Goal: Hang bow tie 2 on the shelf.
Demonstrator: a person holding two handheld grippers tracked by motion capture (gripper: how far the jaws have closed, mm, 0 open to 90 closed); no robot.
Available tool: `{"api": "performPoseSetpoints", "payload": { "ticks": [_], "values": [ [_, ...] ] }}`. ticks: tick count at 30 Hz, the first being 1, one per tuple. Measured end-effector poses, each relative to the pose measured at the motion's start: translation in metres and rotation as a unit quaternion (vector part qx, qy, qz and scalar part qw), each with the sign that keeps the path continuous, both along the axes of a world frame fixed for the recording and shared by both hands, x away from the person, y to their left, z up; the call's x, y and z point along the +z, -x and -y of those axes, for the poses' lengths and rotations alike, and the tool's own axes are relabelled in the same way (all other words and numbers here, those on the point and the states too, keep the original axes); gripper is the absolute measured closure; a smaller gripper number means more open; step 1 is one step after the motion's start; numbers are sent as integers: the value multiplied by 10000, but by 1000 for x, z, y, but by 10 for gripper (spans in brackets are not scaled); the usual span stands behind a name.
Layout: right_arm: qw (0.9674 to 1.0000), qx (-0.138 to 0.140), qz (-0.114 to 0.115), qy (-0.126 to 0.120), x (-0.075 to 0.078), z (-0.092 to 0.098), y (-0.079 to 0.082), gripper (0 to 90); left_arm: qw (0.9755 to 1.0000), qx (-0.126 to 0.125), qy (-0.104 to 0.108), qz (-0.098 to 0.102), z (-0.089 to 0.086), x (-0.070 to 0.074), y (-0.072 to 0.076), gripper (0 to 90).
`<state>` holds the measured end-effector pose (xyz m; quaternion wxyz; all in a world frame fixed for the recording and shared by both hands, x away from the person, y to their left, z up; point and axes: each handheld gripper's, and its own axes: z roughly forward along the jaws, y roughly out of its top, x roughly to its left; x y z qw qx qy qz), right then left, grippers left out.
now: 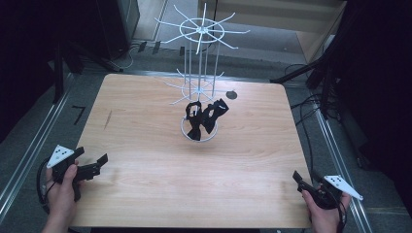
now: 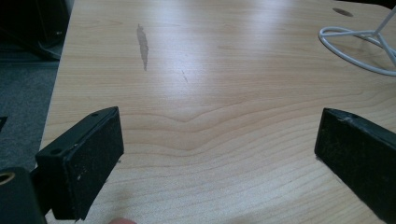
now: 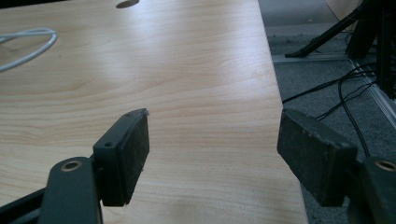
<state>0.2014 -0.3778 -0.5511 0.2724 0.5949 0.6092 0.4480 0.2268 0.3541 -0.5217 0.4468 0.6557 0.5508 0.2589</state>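
A white wire display rack (image 1: 200, 31) with spoked tiers stands on the wooden table (image 1: 145, 145), toward the back middle. Two black bow ties (image 1: 194, 121) (image 1: 214, 113) hang from its lower tier, above the round base ring (image 2: 345, 51) (image 3: 32, 51). My left gripper (image 1: 99, 164) (image 2: 219, 135) rests at the table's front left edge, jaws wide apart and empty. Near the front right corner my right gripper (image 1: 302, 180) (image 3: 212, 135) is also open with nothing between its pads. Both are far from the rack.
A dark round hole (image 1: 231, 95) sits in the tabletop behind the rack. A grey streak (image 2: 143, 44) marks the wood at the left. Cables (image 3: 345, 88) and stand legs lie on the floor right of the table.
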Motion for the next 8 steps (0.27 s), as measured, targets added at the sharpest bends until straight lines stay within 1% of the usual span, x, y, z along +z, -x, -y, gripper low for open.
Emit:
{"api": "performPoseSetpoints", "payload": {
  "ticks": [8],
  "values": [
    [10000, 30, -3, 52, 0, -3, -1, 261, 10000, -3, 0, -23, 0, 0, 0, 16]
  ]
}}
